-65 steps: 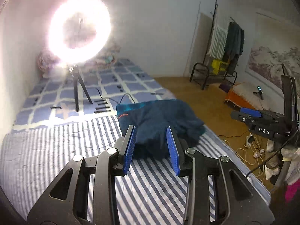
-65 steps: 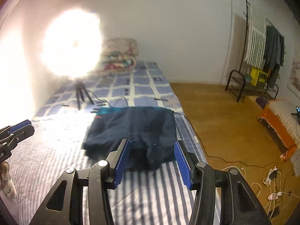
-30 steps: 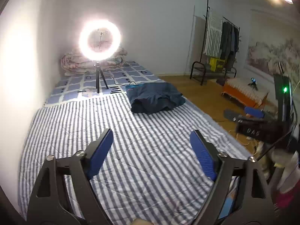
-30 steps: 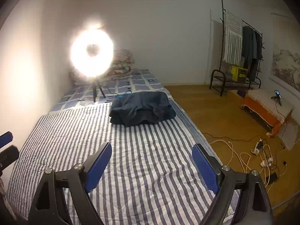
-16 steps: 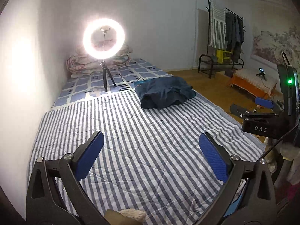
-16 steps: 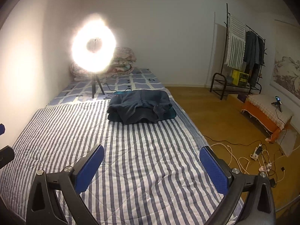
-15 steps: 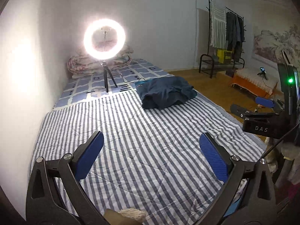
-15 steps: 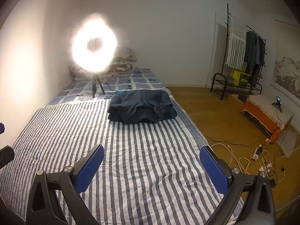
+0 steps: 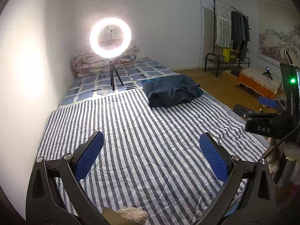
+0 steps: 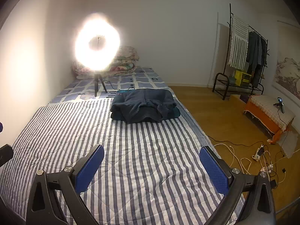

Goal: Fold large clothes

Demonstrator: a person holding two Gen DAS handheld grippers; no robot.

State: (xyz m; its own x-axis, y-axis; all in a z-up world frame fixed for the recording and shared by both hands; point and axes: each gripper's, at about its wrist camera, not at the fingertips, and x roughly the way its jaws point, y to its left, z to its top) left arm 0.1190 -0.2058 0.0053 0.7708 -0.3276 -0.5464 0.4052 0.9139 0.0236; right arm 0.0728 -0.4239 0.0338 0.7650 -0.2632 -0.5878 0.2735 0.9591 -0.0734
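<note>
A dark blue garment (image 9: 171, 91) (image 10: 144, 105) lies folded in a rough bundle on the striped bedcover (image 9: 150, 140) (image 10: 140, 159), toward the far right of the bed. My left gripper (image 9: 151, 144) hangs wide open over the near part of the bed, far short of the garment, with nothing between its blue pads. My right gripper (image 10: 151, 158) is likewise wide open and empty, well back from the bundle. The right gripper's body (image 9: 266, 120) shows at the right edge of the left wrist view.
A lit ring light on a tripod (image 9: 110, 37) (image 10: 97, 43) stands on the bed's far half, with rolled quilts (image 9: 105, 60) behind it. A wall runs along the bed's left. Right of the bed: wooden floor, cables (image 10: 258, 159), an orange bench (image 10: 270, 116), a clothes rack (image 10: 243, 56).
Both grippers have pulled back from the garment, which stays on the bed, and their jaws have spread from narrow to fully wide. In the last half second hardly anything moves.
</note>
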